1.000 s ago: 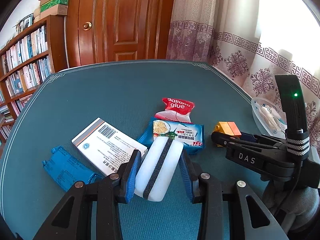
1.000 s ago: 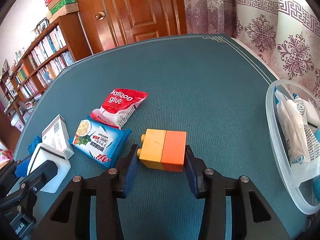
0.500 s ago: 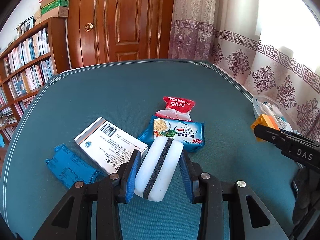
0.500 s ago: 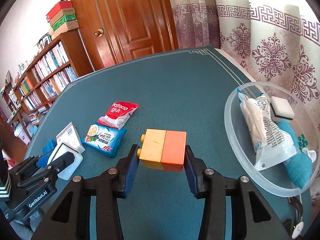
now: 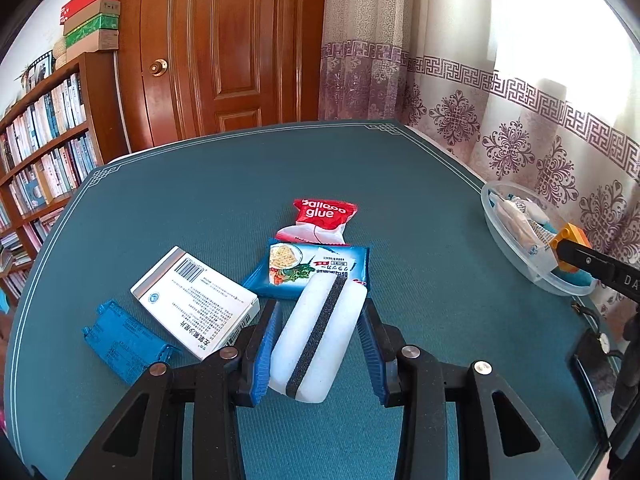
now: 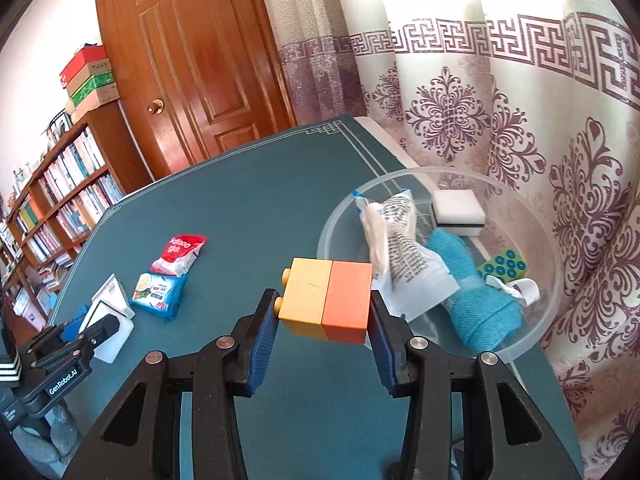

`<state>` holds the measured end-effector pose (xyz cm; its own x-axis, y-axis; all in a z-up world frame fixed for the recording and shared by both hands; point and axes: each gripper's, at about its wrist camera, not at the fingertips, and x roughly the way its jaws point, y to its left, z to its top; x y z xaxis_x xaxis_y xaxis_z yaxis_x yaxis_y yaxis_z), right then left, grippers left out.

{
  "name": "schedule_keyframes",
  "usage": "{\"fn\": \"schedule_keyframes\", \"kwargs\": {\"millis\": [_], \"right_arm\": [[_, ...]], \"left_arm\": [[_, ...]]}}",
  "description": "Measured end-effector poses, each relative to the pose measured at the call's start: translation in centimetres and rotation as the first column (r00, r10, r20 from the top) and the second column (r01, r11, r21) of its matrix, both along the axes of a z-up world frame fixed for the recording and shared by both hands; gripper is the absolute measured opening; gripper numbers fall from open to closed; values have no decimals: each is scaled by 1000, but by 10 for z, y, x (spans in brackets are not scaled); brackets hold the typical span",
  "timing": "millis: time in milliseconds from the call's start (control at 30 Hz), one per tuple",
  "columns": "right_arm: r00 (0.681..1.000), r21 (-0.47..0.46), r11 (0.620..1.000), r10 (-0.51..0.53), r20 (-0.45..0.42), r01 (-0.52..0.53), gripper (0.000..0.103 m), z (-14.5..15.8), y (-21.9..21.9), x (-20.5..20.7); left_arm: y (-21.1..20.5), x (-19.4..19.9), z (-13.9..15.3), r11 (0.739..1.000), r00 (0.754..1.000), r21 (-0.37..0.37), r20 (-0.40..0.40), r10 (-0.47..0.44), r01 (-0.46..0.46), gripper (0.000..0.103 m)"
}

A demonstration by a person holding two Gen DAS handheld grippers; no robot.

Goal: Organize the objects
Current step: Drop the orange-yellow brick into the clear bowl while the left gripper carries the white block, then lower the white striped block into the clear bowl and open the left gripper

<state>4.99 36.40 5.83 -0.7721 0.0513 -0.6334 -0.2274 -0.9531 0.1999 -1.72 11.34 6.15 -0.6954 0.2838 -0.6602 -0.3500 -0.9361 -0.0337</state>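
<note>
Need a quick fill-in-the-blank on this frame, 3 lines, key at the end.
1. The right gripper is shut on a toy block that is half yellow, half ____.
2. The left gripper is clamped on a white ____ with a dark stripe.
3. The red packet on the table reads "Balloon ____".

Missing words: orange; sponge; glue

We look low and close along our left jaws across the table (image 5: 200, 184); right view rides higher. Both share the snack packets (image 5: 320, 268) (image 6: 160, 294) beyond the jaws.
</note>
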Motion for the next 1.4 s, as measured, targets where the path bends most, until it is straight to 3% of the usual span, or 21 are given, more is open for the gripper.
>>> {"fn": "schedule_keyframes", "kwargs": {"millis": [300, 767, 967, 1100, 1400], "right_arm": [[997, 7, 999, -47, 56, 47, 45, -21, 32, -9], [996, 16, 1000, -23, 88, 21, 45, -34, 32, -35], [995, 31, 999, -44, 86, 42, 46, -31, 34, -22], [997, 30, 999, -47, 66, 45, 55, -26, 36, -9], [999, 105, 994, -32, 8, 31, 56, -12, 25, 25]], "left_arm": [[20, 4, 1, 999, 999, -23, -3, -43, 43, 41], [25, 4, -1, 998, 999, -34, 3, -54, 54, 42], [29, 4, 1, 998, 998, -34, 0, -59, 59, 42], [37, 6, 2, 996, 997, -38, 1, -75, 75, 42], [63, 8, 9, 988, 988, -27, 6, -155, 155, 42]]}}
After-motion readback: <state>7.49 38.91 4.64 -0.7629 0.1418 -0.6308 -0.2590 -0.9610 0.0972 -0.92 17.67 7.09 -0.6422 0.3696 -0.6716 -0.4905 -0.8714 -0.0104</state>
